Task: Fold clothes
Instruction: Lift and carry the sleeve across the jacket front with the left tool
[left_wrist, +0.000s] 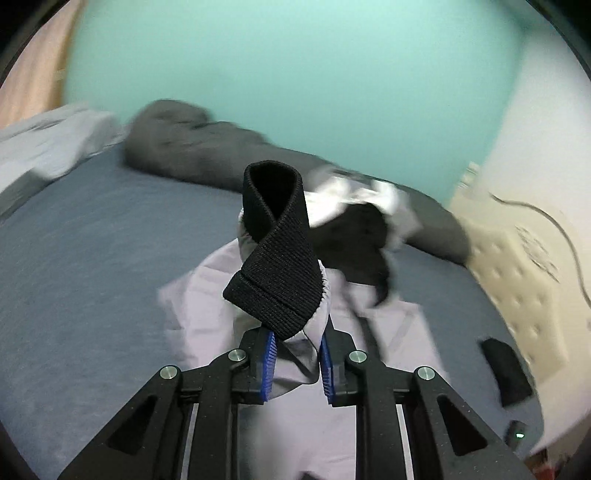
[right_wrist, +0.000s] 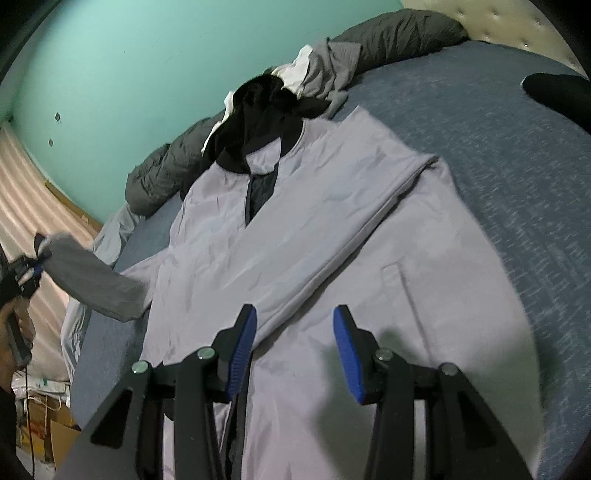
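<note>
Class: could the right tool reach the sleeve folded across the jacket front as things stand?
Probably yes. The right tool hangs open just above the folded sleeve, with nothing lying between them.

My left tool (left_wrist: 297, 352) pinches the pale lilac jacket (left_wrist: 229, 295) by its sleeve end, the black ribbed cuff (left_wrist: 275, 266) standing twisted above my blue pads (left_wrist: 269, 363), over the blue bed (left_wrist: 92, 240) below a teal wall (left_wrist: 295, 74).

teal wall (right_wrist: 129, 66); tufted headboard (left_wrist: 517, 266)
</note>
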